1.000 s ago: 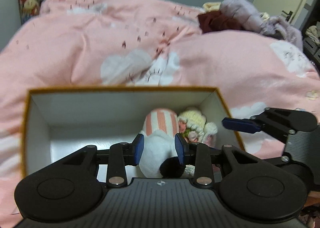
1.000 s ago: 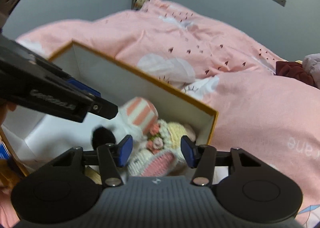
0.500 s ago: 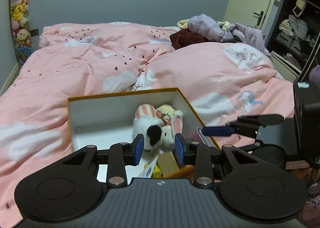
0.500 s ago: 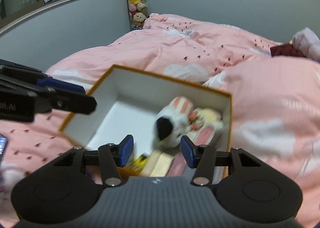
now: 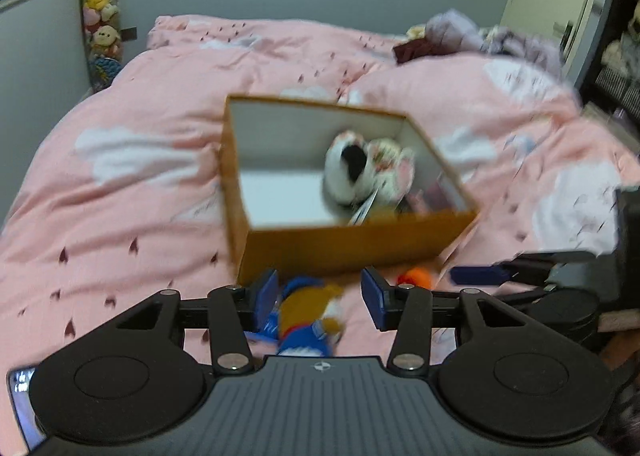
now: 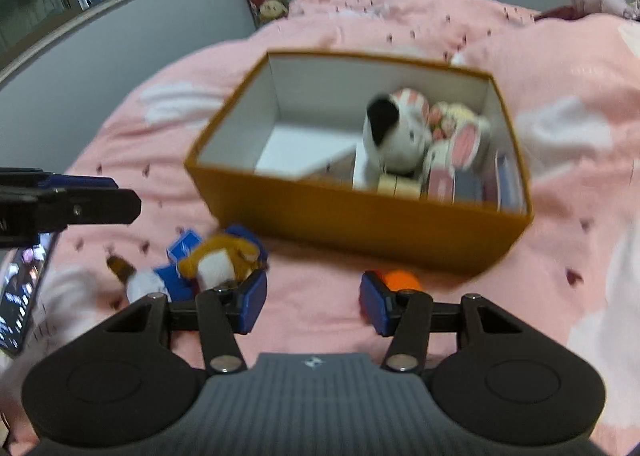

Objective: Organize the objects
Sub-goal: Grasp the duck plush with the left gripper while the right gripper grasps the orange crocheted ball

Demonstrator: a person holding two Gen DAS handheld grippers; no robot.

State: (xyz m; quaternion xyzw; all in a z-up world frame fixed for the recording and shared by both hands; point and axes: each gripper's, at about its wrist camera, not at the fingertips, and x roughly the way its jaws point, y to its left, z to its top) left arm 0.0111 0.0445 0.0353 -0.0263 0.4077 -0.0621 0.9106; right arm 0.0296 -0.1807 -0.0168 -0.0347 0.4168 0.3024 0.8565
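Left wrist view: left gripper (image 5: 319, 294) has backed out of the orange box (image 5: 352, 246); jaws just widened, nothing clamped; black-and-white plush (image 5: 347, 172) left inside. Right gripper (image 6: 313, 303) also apart, empty. Brown plush (image 5: 308, 314) on the duvet (image 5: 120, 192) sits between left jaws, likely next pick.

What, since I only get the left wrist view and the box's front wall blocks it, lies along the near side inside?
Observer: A row of small packs stands on edge against the near wall of the box, in front of the plush toys.
Operator: Is the right gripper free?
Observer: Yes. The right gripper is open, with only duvet showing between its pads. The orange ball sits just beyond its right finger.
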